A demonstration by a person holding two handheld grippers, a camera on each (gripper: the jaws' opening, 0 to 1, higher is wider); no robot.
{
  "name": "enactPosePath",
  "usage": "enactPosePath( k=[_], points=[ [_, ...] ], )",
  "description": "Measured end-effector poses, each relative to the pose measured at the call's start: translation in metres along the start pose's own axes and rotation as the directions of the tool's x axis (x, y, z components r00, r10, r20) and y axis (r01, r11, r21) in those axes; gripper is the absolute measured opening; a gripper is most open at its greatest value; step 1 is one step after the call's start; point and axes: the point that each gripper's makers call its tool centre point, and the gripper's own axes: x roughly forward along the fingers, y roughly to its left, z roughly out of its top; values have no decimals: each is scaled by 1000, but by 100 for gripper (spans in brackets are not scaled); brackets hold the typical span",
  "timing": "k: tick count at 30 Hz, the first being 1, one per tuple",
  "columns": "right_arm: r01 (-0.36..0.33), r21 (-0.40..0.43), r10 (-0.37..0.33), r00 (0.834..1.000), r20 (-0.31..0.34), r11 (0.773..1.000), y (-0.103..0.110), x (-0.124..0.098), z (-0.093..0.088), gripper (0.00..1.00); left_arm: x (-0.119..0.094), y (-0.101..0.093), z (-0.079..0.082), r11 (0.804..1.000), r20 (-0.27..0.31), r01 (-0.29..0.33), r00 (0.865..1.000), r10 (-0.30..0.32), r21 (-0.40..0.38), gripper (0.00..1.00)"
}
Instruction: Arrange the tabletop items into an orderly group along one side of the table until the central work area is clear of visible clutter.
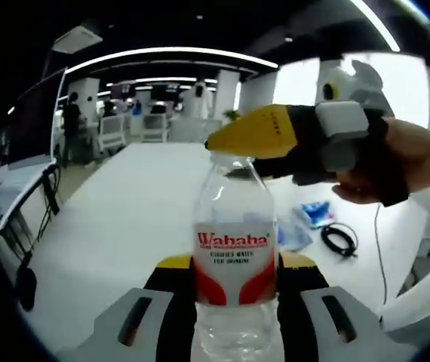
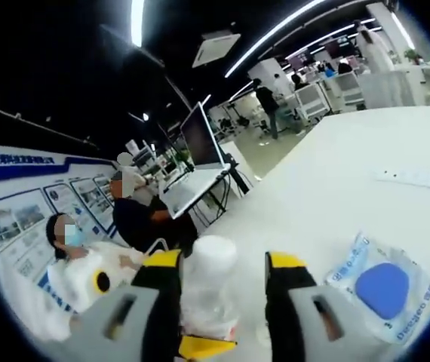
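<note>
I count one clear water bottle [image 1: 234, 260] on the white table [image 1: 124, 219], and two grippers: my left gripper [image 1: 234, 302] and my right gripper [image 2: 222, 302]. To the right lie one blue-printed packet [image 2: 381, 286] and one coiled black cable [image 1: 339, 240]. Two seated people [image 2: 87, 264] are on the left, and one person [image 1: 72, 124] stands far off.

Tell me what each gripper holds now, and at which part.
The left gripper holds the water bottle at its labelled body. The right gripper closes around its white cap.
</note>
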Motion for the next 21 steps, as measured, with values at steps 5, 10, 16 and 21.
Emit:
enactPosePath(
  k=[5, 10, 16, 21],
  points=[
    [-66, -3, 66, 998, -6, 998, 12, 4, -1, 25, -1, 1, 0, 1000, 7, 1, 1000, -1, -12, 36],
    [-77, -12, 77, 997, -4, 997, 20, 9, -1, 21, -4, 4, 0, 1000, 18, -9, 1000, 10, -22, 36],
    [-97, -23, 97, 995, -19, 995, 28, 11, -1, 20, -4, 5, -1, 1000, 18, -15, 1000, 15, -16, 38],
    [-128, -93, 122, 990, -65, 987, 31, 10, -6, 20, -5, 3, 0, 999, 31, 12, 999, -10, -47, 44]
  ],
)
